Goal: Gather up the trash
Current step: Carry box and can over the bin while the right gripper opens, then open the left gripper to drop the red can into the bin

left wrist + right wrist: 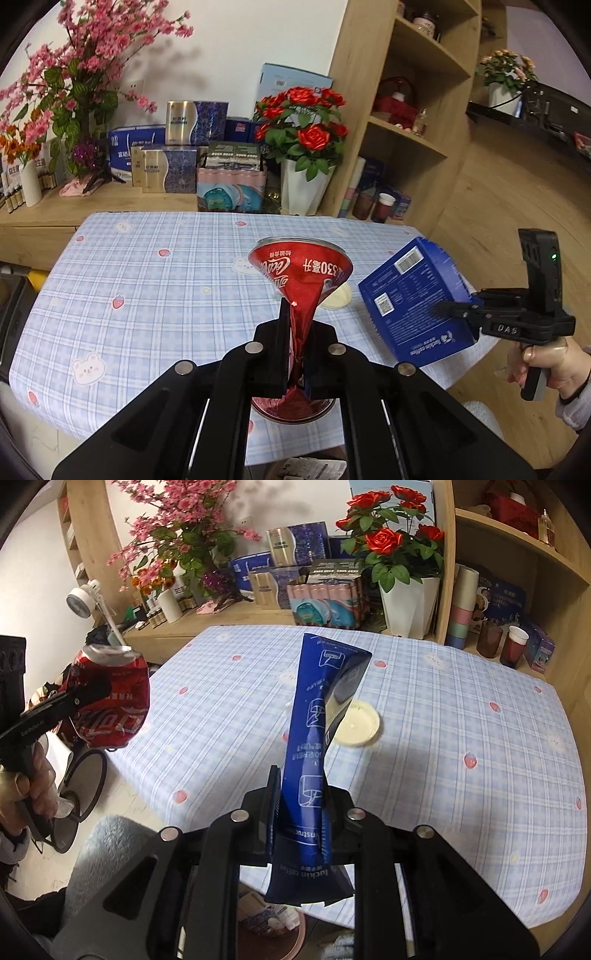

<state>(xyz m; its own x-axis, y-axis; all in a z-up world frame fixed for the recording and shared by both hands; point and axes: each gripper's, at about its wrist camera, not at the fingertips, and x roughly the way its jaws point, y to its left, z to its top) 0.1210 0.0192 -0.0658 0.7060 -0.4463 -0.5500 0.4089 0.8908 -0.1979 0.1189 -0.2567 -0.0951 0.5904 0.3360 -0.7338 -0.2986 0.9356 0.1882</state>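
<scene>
Red crushed can (301, 291) pinched in left gripper (297, 354); flattened blue box (314, 753) clamped by right gripper (301, 812).

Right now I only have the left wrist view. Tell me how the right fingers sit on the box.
Observer: The right gripper is shut on the box near its lower end and pinches it flat. The far end gapes open.
Operator: Now describe the cream lid. The can hides part of it from me.
Observer: The lid lies flat on the cloth, whole, just beyond the box, with nothing on it.
Operator: Find me a bin.
Observer: What looks like a pink bin holding paper shows below the cloth's near edge, under the right gripper.
</scene>
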